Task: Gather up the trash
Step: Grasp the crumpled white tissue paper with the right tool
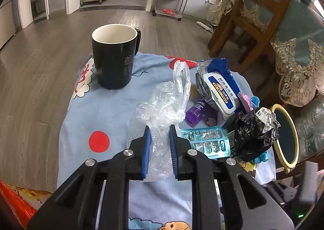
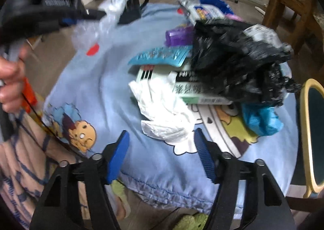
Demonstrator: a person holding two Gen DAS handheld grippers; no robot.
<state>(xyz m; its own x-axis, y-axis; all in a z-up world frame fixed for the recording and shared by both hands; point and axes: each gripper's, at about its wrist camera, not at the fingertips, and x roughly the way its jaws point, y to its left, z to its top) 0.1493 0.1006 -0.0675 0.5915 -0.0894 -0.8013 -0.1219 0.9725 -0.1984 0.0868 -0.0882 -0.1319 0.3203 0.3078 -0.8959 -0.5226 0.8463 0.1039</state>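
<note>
On your blue cartoon tablecloth [image 1: 105, 112] sit one black mug [image 1: 114, 58], one wet-wipes pack [image 1: 219, 90], one purple bottle [image 1: 197, 111], one blister pack [image 1: 204, 141], one black bag [image 1: 255, 134]. Your left gripper [image 1: 160, 141], angled down, pinches one clear plastic bag [image 1: 162, 108]. Your right gripper [image 2: 162, 147], half-wide and empty, points steeply down just before one crumpled white tissue [image 2: 164, 116].

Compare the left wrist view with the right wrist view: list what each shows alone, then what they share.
Left only: the mug's white inside and the wipes pack label. Right only: crumpled white tissue ahead of the open right gripper, and a printed box. Both: the left gripper shut on the clear plastic bag, the black bag, blister pack and purple bottle.
</note>
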